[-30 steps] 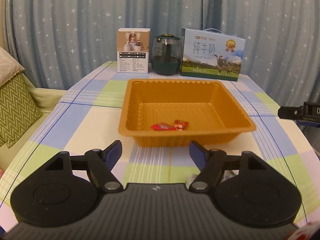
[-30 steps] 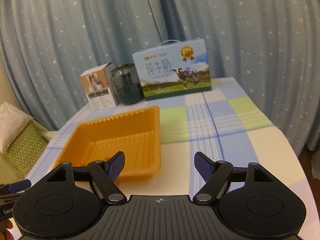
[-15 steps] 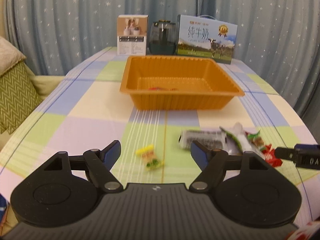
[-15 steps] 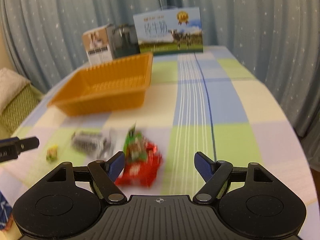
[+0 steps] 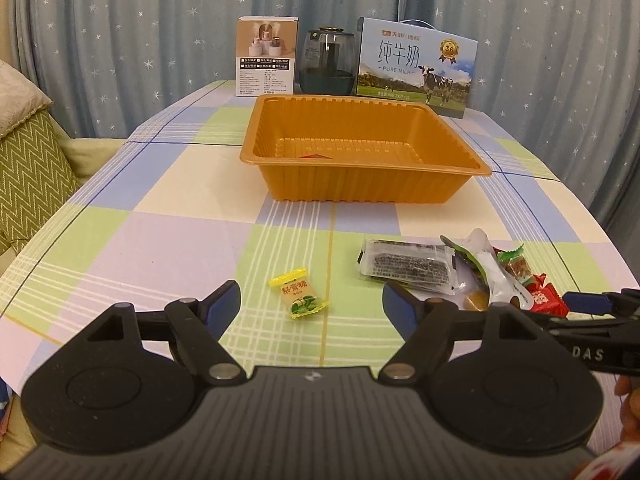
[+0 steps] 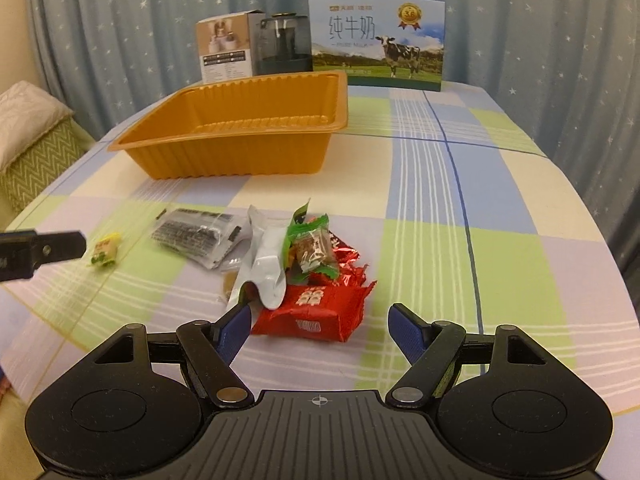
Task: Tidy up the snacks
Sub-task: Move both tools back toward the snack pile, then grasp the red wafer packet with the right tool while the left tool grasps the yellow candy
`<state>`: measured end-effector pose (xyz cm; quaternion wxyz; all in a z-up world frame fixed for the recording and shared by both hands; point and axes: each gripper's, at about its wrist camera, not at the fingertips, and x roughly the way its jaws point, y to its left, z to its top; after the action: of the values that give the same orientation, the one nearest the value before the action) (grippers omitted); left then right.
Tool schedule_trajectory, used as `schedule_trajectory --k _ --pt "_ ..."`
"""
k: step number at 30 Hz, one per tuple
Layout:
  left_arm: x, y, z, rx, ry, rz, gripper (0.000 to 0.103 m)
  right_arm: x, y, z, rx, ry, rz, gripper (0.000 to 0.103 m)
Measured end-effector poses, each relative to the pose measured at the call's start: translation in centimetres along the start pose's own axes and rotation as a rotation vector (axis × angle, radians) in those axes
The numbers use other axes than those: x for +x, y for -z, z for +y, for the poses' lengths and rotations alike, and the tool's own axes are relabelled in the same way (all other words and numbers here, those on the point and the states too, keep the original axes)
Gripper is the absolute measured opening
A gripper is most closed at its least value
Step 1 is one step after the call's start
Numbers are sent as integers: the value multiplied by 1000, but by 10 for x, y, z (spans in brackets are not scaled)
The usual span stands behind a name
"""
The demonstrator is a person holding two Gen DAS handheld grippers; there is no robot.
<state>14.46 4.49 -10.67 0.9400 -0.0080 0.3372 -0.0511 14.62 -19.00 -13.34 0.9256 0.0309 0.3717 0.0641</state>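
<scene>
Ideally, lower each wide, empty claw squarely: left claw (image 5: 312,300) astride the yellow-wrapped candy (image 5: 299,293), right claw (image 6: 320,324) astride the red foil snack packet (image 6: 316,312).

Blue-grey curtains (image 5: 120,40) dotted with little white stars all along the back, hanging in soft folds. Table (image 5: 180,216) under a checked cloth in pale green, lilac, blue and cream with thin white and blue lines. Off to the left, a sofa (image 5: 28,168) with a green zigzag cover and a cream cushion (image 6: 28,116) on top. At the far end of the table, a small white product box (image 5: 266,56), a dark glass jar (image 5: 328,60) and a milk carton case (image 5: 416,64) with a cow on it. Warm, dim indoor light.
</scene>
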Motion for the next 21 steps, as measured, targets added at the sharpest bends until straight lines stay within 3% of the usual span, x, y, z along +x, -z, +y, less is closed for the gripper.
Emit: schedule_trajectory --k 5,7,12,16,21 --pt "1 0 1 -4 -6 2 76 0 -2 -1 2 1 -8 75" --pt "2 0 1 -4 -8 4 76 2 -2 -1 -1 -6 -3 63" --pt "3 2 1 -3 -13 10 76 0 -2 1 -6 -3 -6 49" --pt "6 3 1 -6 -15 19 76 -4 -2 0 3 4 -12 39" --pt "7 4 0 1 -19 27 76 -10 -1 -1 9 6 9 36"
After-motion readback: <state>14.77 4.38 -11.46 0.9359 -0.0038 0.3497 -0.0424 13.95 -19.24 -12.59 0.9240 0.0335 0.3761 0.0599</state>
